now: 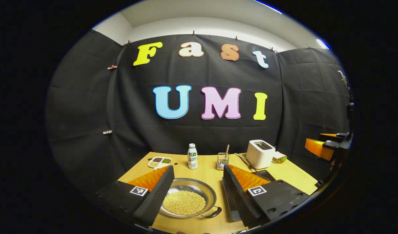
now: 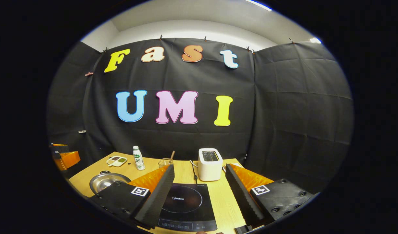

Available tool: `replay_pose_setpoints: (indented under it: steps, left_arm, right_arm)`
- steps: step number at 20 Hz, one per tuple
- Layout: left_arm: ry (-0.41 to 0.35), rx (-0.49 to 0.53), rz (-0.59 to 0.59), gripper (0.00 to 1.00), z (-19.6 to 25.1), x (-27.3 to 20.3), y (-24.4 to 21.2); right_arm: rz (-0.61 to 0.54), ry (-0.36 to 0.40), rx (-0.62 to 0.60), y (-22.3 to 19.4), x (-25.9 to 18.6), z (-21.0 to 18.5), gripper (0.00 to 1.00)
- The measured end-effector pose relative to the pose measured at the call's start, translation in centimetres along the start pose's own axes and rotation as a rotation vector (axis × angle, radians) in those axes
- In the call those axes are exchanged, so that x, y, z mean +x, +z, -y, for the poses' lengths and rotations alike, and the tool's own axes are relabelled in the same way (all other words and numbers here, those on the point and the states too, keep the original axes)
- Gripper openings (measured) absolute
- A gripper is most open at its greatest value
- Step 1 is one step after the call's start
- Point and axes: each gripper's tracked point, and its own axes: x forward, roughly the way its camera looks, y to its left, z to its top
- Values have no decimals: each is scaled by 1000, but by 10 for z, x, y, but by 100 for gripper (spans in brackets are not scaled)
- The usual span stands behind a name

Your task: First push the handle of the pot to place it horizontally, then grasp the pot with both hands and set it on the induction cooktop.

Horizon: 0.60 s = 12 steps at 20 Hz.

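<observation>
Left gripper (image 1: pixel 199 191): held above the near edge of the table (image 1: pixel 293 175), fingers spread wide and empty, aimed at the booth's back wall. Between the fingers, lower down, lies the pot (image 1: pixel 189 198), a shallow metal pan filled with pale beans (image 1: pixel 184 203). Its dark handle (image 1: pixel 213 213) points toward the near right, slanted rather than level with the table edge. The pot touches neither finger.

Right gripper (image 2: pixel 199 191): likewise raised, fingers wide apart, holding nothing. Beneath it sits the cooktop (image 2: pixel 186 203), a black glass slab with a ring mark and a control strip along its near edge; its surface is bare.

Differences between views. The left gripper view gives the pot's contents and handle direction; in the right gripper view the pot (image 2: pixel 106 182) appears at the left, partly covered by that gripper's own finger, with the beans hidden. The right gripper view gives the cooktop in full; in the left gripper view just a dark corner of it (image 1: pixel 262 175) shows behind the right-hand finger. Each view catches the other gripper at its margin: the right one (image 1: pixel 320 148) at the far right, the left one (image 2: pixel 65 157) at the far left.

Background, both views: bottle (image 1: pixel 192 156), divided dish (image 1: pixel 160 161), glass cup with a stick (image 1: pixel 223 161), toaster (image 1: pixel 260 153).
</observation>
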Motion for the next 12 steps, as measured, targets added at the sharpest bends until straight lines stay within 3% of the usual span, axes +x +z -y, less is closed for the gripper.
replay_pose_setpoints:
  steps: [9, 12]
  left_arm:
    - [-77, -18, -23, 96, -31, 7, -21]
    - [-146, -24, -65, 93, -40, 8, -37]
  right_arm:
    - [-28, -42, -36, -10, -15, -31, 100]
    - [-42, -54, -57, -12, -19, -42, 98]
